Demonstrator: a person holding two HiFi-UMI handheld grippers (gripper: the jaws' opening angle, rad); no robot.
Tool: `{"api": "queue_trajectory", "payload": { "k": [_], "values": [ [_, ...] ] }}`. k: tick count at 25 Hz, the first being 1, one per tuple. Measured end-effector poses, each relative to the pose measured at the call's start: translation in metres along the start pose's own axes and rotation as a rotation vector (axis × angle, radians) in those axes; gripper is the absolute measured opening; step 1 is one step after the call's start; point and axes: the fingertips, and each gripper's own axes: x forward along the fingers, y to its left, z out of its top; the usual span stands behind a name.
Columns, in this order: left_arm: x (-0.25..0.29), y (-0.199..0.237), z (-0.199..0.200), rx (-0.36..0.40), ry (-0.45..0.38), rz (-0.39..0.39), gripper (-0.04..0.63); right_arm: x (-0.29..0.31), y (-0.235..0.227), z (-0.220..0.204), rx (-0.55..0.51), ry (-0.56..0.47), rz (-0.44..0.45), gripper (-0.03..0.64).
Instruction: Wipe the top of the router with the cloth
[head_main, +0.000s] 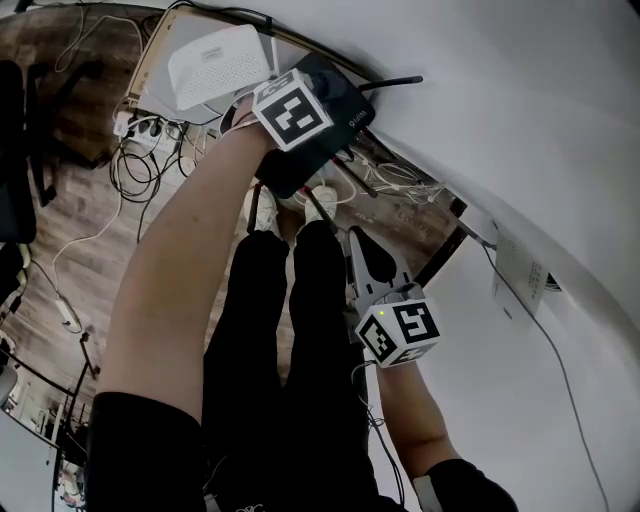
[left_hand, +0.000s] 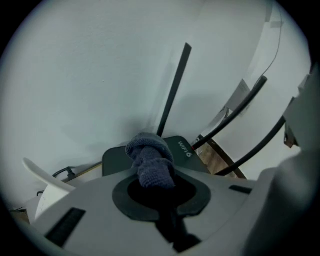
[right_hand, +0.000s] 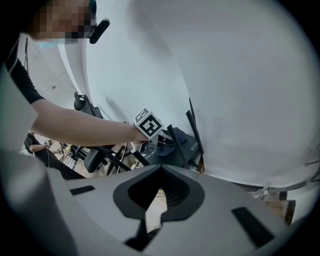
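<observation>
Far out to the left of the left hand-held gripper (left_hand: 150, 172), a white vented box (head_main: 215, 62) lies flat. A power strip (head_main: 150, 128) with tangled cables sits on the wooden floor (head_main: 70, 220) just beside it.

The left hand-held gripper itself is clamped on a bunched blue-grey cloth (left_hand: 147, 152). The wad pokes out ahead of the jaws and is pressed onto the black router (head_main: 345, 100), close to its "WIFI 6" print. One antenna (left_hand: 174, 90) rises straight beyond the cloth against the white wall (head_main: 520, 90), and two more slant off to the right.

By my reading the wipe is under way. The cloth is on the router's top, but only a small patch is covered. The frames do not show which parts are already clean, so most of the lid probably remains to be swept.

Further right, the right hand-held gripper (right_hand: 160, 172) hangs low beside the person's black trousers, well apart from the router. Its jaws are drawn together at the tips and grip nothing; a slice of floor shows behind them. It plays no part in the wiping.

No container appears anywhere in these views.
</observation>
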Motion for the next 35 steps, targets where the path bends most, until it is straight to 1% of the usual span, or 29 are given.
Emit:
{"api": "queue_trajectory", "payload": {
  "k": [7, 13, 17, 21, 27, 29, 31, 32, 34, 35],
  "values": [
    [0.005, -0.056, -0.009, 0.097, 0.012, -0.123, 0.043, 0.004, 0.005, 0.001, -0.021, 0.004, 0.029, 0.0],
    [0.006, -0.107, -0.03, 0.238, 0.063, -0.253, 0.043, 0.006, 0.008, -0.001, -0.039, 0.013, 0.045, 0.0],
    [0.003, -0.127, -0.043, 0.277, 0.094, -0.329, 0.043, 0.005, 0.005, -0.005, -0.037, 0.025, 0.047, 0.0],
    [-0.002, -0.131, -0.052, 0.297, 0.13, -0.372, 0.043, 0.007, 0.004, -0.009, -0.043, 0.034, 0.056, 0.0],
    [-0.002, -0.13, -0.053, 0.296, 0.106, -0.337, 0.043, 0.008, -0.004, -0.011, -0.061, 0.054, 0.061, 0.0],
    [-0.003, -0.122, -0.053, 0.288, 0.105, -0.311, 0.043, 0.008, -0.004, -0.008, -0.071, 0.053, 0.063, 0.0],
    [-0.006, -0.101, -0.051, 0.261, 0.096, -0.24, 0.043, 0.008, -0.005, -0.004, -0.084, 0.05, 0.066, 0.0],
    [-0.008, -0.087, -0.05, 0.23, 0.086, -0.193, 0.043, 0.008, -0.006, -0.003, -0.089, 0.049, 0.068, -0.002],
    [-0.015, -0.058, -0.05, 0.159, 0.06, -0.087, 0.043, 0.006, -0.007, -0.002, -0.094, 0.049, 0.072, -0.002],
    [-0.019, -0.045, -0.051, 0.138, 0.049, -0.028, 0.043, 0.006, -0.007, -0.003, -0.093, 0.05, 0.074, 0.0]
  ]
}}
